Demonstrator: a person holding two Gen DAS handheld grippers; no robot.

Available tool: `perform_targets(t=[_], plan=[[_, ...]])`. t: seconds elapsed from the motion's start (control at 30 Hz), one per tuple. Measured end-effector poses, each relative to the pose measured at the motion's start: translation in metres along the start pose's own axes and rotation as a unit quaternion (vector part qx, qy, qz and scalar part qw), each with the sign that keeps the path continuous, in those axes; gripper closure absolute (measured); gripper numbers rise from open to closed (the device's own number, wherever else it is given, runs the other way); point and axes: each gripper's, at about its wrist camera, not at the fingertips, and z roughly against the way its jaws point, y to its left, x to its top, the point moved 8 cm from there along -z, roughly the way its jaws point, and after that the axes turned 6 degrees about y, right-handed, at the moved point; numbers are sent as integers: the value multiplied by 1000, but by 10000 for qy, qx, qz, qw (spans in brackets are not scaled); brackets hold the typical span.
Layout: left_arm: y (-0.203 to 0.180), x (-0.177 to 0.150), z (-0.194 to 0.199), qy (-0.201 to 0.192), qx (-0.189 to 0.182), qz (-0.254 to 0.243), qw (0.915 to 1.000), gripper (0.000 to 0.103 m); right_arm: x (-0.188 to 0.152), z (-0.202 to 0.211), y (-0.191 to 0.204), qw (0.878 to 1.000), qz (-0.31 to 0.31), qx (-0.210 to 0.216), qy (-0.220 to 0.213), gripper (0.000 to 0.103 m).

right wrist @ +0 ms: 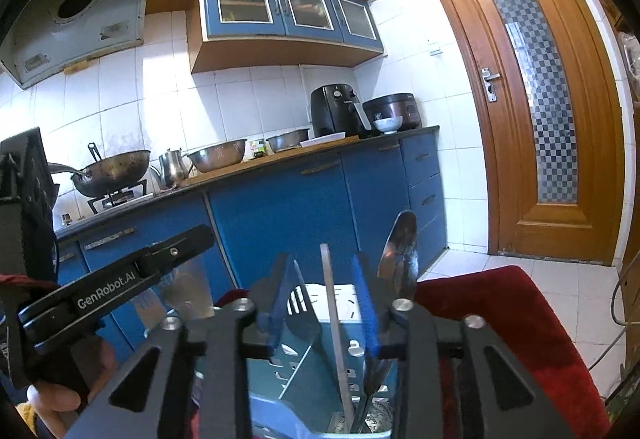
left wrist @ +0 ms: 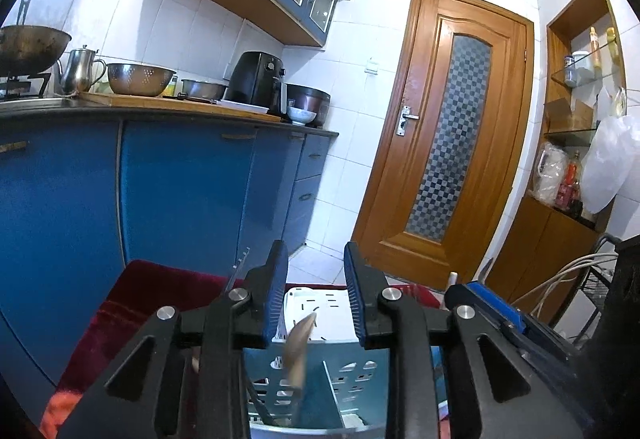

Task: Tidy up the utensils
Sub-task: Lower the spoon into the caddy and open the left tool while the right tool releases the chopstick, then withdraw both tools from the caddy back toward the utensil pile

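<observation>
Utensils were seen standing in a teal and white slotted holder [right wrist: 308,379] at the bottom centre of both frames, the holder resting on a dark red cloth [right wrist: 500,319]. In the right wrist view, a flat metal handle [right wrist: 334,327] rose upright between the blue pads of the right gripper [right wrist: 325,303], whose jaws were held apart without touching it; a large steel spoon [right wrist: 398,255] stood at the right of the holder, and a black slotted spatula [right wrist: 298,313] at the left. In the left wrist view, a blurred brownish utensil [left wrist: 298,347] was seen leaning below the left gripper [left wrist: 316,295], whose jaws were likewise spread and grasped nothing. A fork [left wrist: 238,271] was glimpsed left of it. Behind, blue cabinets [left wrist: 180,191], a black air fryer [left wrist: 256,81] and a wooden door [left wrist: 448,135] were visible.
</observation>
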Motion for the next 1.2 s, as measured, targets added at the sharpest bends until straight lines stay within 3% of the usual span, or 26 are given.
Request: perform_targets(t=[0.6, 1.0, 1.2], plan=[[2, -4, 58, 87, 161, -253, 9995, 74, 9, 50, 0, 9994, -347, -23, -25, 66], [17, -19, 108, 291, 331, -225, 9988, 74, -14, 83, 6, 9982, -448, -144, 383, 66], [19, -37, 123, 604, 406, -277, 9970, 74, -31, 98, 9, 9964, -455, -261, 662, 66]])
